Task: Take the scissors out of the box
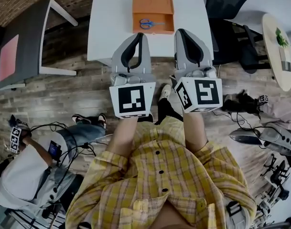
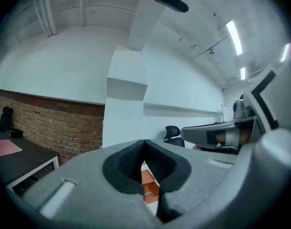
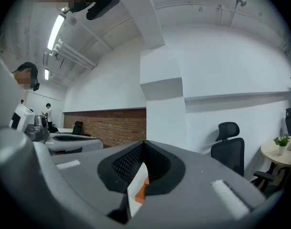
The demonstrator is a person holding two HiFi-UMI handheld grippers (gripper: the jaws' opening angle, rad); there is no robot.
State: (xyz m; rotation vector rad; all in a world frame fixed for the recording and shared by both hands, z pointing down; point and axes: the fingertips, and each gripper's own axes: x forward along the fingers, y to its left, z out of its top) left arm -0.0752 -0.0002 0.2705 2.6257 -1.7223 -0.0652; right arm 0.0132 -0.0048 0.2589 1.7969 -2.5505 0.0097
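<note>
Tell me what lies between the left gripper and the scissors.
In the head view, only the orange box's near wall and a strip of its bare floor lie between the left gripper and the scissors.

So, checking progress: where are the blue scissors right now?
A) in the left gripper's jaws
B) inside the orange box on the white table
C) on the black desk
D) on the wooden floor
B: the head view shows the scissors lying inside the orange box on the white table.
</note>
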